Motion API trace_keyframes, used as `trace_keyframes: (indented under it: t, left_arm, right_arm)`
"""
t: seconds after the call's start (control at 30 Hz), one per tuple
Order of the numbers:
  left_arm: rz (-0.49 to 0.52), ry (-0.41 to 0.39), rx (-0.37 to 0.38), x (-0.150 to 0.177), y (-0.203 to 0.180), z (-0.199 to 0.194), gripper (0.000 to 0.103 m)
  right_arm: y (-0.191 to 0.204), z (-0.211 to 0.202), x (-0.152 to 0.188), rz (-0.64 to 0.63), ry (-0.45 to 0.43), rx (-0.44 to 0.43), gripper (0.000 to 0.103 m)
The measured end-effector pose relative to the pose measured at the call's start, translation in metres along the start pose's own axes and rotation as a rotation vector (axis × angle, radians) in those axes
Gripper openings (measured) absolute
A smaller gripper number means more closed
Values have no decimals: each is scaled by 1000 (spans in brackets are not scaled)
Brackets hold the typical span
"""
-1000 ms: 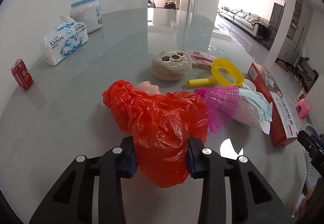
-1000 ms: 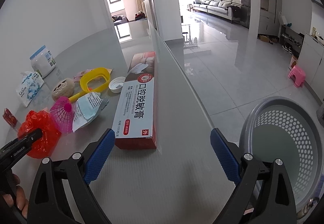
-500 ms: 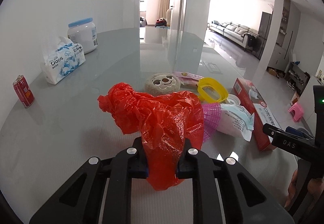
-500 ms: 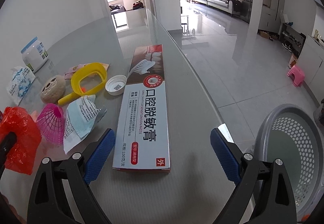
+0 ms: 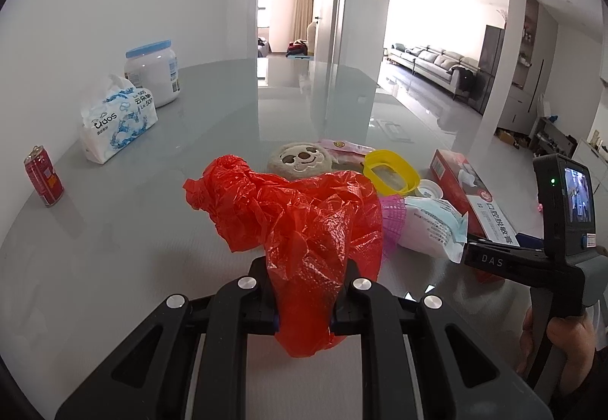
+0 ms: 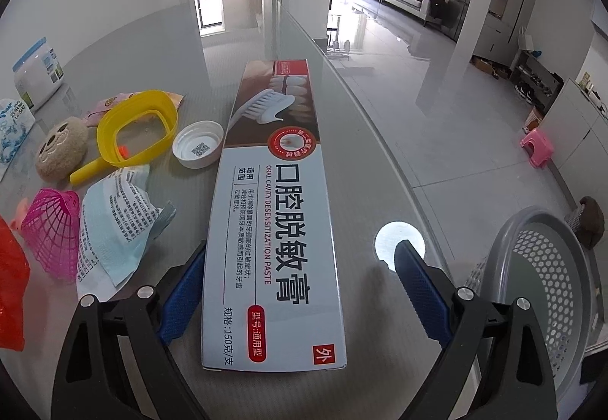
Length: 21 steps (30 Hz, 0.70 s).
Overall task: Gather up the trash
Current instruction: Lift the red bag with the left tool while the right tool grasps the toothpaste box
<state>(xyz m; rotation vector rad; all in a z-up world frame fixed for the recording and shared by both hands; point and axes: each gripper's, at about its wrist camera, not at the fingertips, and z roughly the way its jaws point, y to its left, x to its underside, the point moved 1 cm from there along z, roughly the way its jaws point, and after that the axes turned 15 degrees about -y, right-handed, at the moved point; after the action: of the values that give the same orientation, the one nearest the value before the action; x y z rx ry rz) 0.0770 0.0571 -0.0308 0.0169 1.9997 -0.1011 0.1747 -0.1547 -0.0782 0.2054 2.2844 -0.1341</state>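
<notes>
The left tool [image 5: 304,321] is clamped on the crumpled red plastic bag [image 5: 304,226], which hangs bunched between its pads above the grey table [image 5: 125,245]. The right tool [image 6: 300,290] stands wide open, one pad on each side of the near end of the toothpaste box [image 6: 273,230], neither pad pressing it. The box lies flat along the table's right edge. A grey perforated basket [image 6: 547,283] stands beyond that edge.
</notes>
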Motion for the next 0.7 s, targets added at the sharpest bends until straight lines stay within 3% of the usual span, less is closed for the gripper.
trace_keyframes:
  t: [0.07,0.17,0.3,0.7]
  left_arm:
    - [0,2,2,0,1,0,17]
    - [1,1,3,1,1,1,17]
    - [3,1,8,1,0,1,17]
    - [36,-15,31,2,-7,-14,17]
  right_arm:
    - [2,2,-1,-3,-4,0,89]
    - [9,6,-2,-8,-17,-16,78]
    - [11,5,1,-1,-32,-47,54]
    - [-18,-32,20,62,-82,-57,51]
